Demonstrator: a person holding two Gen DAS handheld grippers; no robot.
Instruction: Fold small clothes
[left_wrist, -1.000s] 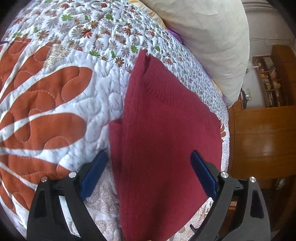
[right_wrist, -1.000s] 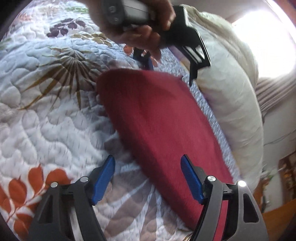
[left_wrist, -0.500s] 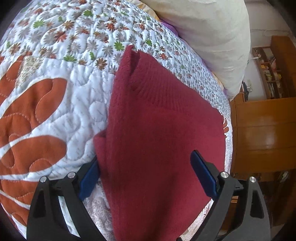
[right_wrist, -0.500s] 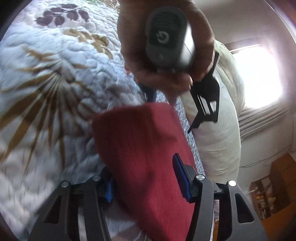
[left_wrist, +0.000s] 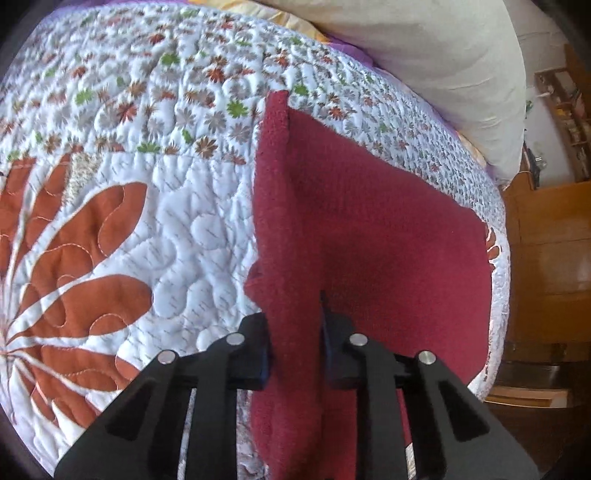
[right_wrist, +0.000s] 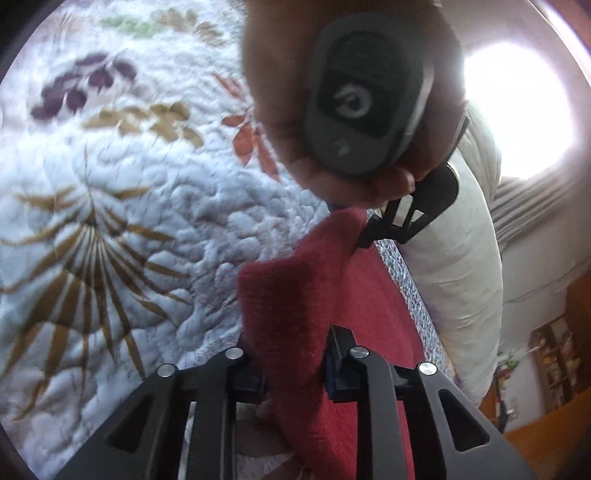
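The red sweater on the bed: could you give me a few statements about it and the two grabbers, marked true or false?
1. The left gripper is shut on the red sweater. True.
2. The right gripper hangs open, holding nothing. False: it is also shut on the sweater.
3. The sweater lies on a bare wooden table. False: it lies on a patterned quilt.
4. A cream pillow sits beyond the sweater. True.

Under me spreads a quilted bedspread (left_wrist: 177, 221) (orange leaves, small flowers), a cream pillow (left_wrist: 443, 55) behind it, wooden furniture (left_wrist: 546, 258) beside the bed.
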